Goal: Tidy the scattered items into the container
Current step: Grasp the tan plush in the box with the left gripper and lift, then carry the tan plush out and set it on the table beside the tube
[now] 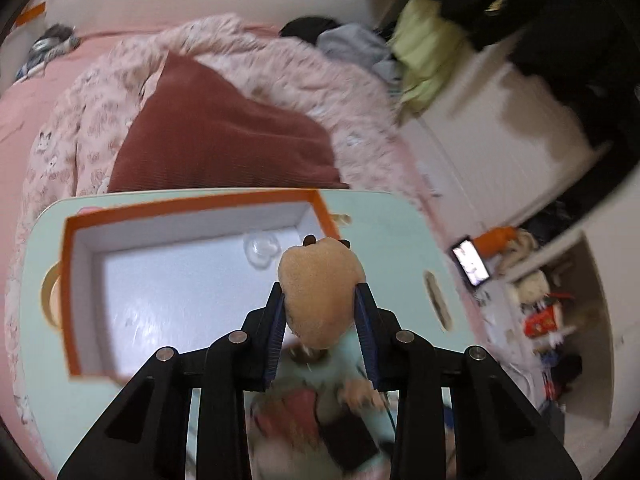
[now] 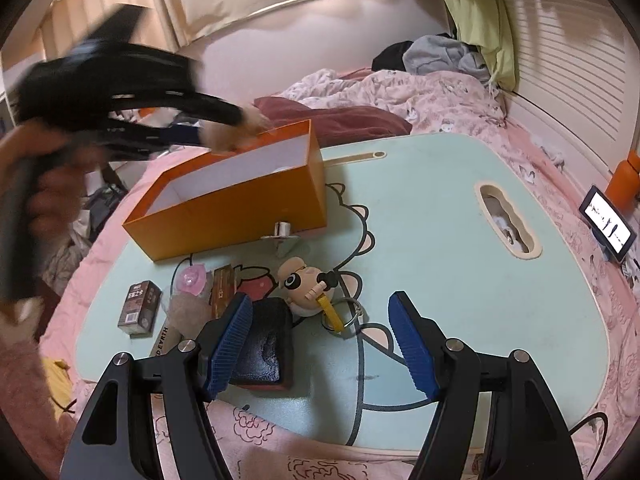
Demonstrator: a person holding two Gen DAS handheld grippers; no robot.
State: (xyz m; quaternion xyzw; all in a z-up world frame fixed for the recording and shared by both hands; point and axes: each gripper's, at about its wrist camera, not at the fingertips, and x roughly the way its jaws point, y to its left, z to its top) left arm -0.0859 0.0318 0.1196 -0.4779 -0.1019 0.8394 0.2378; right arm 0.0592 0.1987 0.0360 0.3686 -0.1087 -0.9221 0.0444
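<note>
- The left gripper (image 1: 320, 296) is clamped on a tan plush toy (image 1: 320, 292), which bulges out between its blue pads and hangs over the near right corner of the orange box (image 1: 192, 204); in the right wrist view that gripper (image 2: 224, 130) is blurred, at the box's far rim.
- The orange box (image 2: 248, 208) stands open on the mint-green desk (image 2: 440, 264), white inside, with a small clear item (image 1: 262, 250) on its floor.
- In front of the box lie a small dark carton (image 2: 140, 308), a pink round item (image 2: 192, 280), a black pouch (image 2: 264, 344) and a panda-face keychain figure (image 2: 304, 286) with a yellow tag.
- The right gripper (image 2: 320, 344) hovers over these with its jaws apart, nothing between them; the left pad overlaps the pouch.
- A lit phone (image 2: 608, 226) lies on the pink bedding right of the desk.
</note>
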